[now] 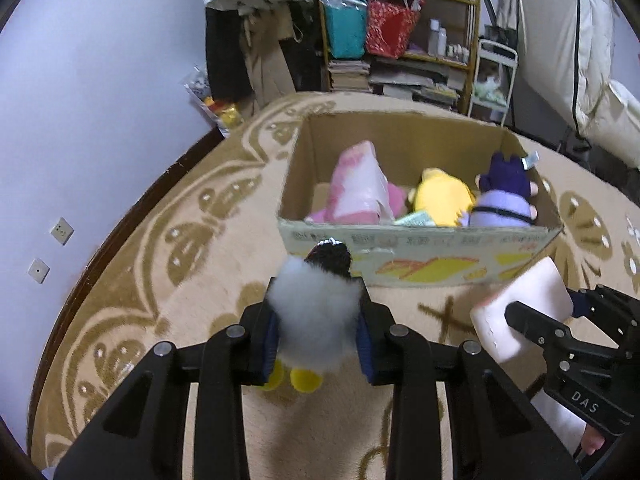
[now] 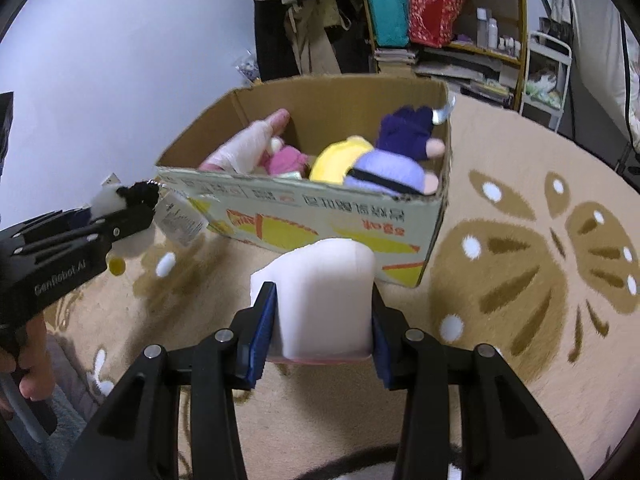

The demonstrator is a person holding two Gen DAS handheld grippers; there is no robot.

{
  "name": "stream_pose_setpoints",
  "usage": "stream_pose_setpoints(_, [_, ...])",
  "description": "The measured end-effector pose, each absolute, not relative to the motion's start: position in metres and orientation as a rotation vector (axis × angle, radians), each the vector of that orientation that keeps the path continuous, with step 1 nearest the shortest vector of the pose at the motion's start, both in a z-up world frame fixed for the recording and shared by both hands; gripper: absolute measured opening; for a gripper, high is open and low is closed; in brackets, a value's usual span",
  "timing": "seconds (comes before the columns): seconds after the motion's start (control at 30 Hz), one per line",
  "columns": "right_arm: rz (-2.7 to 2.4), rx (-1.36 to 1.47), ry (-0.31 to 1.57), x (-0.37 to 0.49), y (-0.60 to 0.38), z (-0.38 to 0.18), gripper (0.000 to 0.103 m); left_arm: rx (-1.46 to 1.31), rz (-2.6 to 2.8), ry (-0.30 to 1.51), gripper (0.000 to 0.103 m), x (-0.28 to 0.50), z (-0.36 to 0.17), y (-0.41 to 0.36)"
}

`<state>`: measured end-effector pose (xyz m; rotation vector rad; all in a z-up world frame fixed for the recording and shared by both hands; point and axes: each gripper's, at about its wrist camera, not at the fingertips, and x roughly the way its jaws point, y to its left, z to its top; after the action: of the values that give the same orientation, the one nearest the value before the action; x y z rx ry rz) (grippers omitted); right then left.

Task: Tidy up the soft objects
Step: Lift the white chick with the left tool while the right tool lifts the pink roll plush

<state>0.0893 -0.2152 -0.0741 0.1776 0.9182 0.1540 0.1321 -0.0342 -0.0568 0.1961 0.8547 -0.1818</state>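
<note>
Between the left gripper [image 1: 318, 312] pads: fluffy penguin toy [image 1: 316, 316], squeezed tight. Right gripper [image 2: 320, 320] clamps white foam block [image 2: 324, 304] btwn its jaws. Cardboard box [image 1: 416, 256] w/ plush toys just ahead of both.

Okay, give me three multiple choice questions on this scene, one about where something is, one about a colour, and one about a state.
1. Where is the purple-haired doll?
A. On the rug
B. Inside the cardboard box
C. On the shelf

2. What colour are the feet of the fluffy penguin toy?
A. Yellow
B. Red
C. Green

3. What is the right claw doing?
A. Standing open and empty
B. Gripping the box wall
C. Clamped on the white plush block

Answers: 1 B, it lies against the box's right wall; 2 A, yellow feet hang below the left claw; 3 C, both pads press the block's sides.
</note>
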Motion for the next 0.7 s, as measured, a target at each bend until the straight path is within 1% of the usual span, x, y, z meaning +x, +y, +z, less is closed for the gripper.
stream_pose_setpoints(0.3, [0.124, 0.198, 0.817, 0.084, -0.218, -0.047, 0.045, 0.162, -0.178, 0.757, 0.031, 0.129, -0.021, -0.022])
stream_pose_setpoints(0.57, [0.109, 0.224, 0.735, 0.085, -0.232, -0.019, 0.045, 0.2, -0.153, 0.655, 0.031, 0.143, 0.011, -0.029])
stream_pose_setpoints(0.7, [0.078, 0.247, 0.66, 0.089, -0.236, -0.006, 0.045, 0.196, -0.13, 0.636, 0.031, 0.155, 0.019, -0.032])
